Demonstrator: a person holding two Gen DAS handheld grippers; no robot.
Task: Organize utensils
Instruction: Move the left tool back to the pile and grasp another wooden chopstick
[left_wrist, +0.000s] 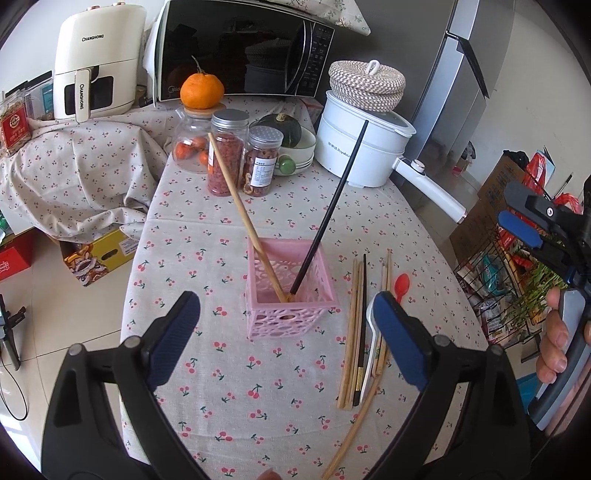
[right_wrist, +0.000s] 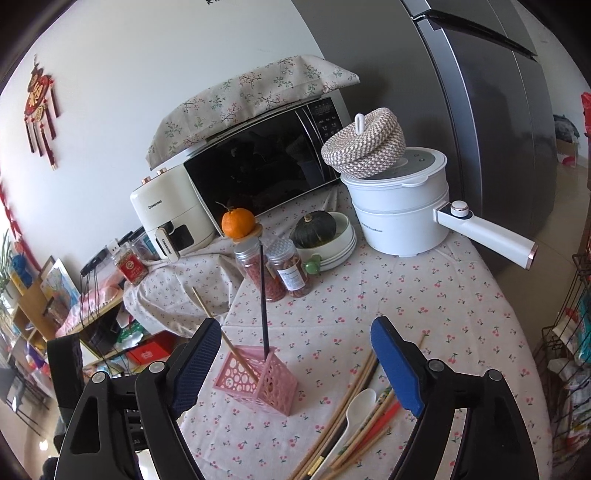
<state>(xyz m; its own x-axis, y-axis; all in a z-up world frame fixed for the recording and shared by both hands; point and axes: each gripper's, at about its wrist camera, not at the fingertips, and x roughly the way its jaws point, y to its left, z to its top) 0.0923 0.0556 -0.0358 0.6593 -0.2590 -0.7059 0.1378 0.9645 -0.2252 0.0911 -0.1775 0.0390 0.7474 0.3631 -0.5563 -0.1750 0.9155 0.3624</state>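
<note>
A pink perforated basket (left_wrist: 290, 295) (right_wrist: 258, 376) stands on the cherry-print tablecloth. A wooden chopstick (left_wrist: 243, 214) (right_wrist: 225, 336) and a black chopstick (left_wrist: 332, 206) (right_wrist: 263, 299) lean inside it. To its right lie several loose chopsticks (left_wrist: 356, 332) (right_wrist: 347, 421), a white spoon (left_wrist: 370, 354) (right_wrist: 354, 410) and a red spoon (left_wrist: 402, 286) (right_wrist: 384, 413). My left gripper (left_wrist: 284, 332) is open and empty, just in front of the basket. My right gripper (right_wrist: 295, 362) is open and empty, above the basket and the loose utensils; it also shows at the right in the left wrist view (left_wrist: 528, 225).
At the back stand two spice jars (left_wrist: 240, 158), a glass jar topped with an orange (left_wrist: 195, 122), a dark squash in a bowl (left_wrist: 291, 144), a white electric pot (left_wrist: 365, 147) with a woven lid, a microwave (left_wrist: 240, 51) and an air fryer (left_wrist: 96, 62). A wire rack (left_wrist: 509, 280) stands off the table's right edge.
</note>
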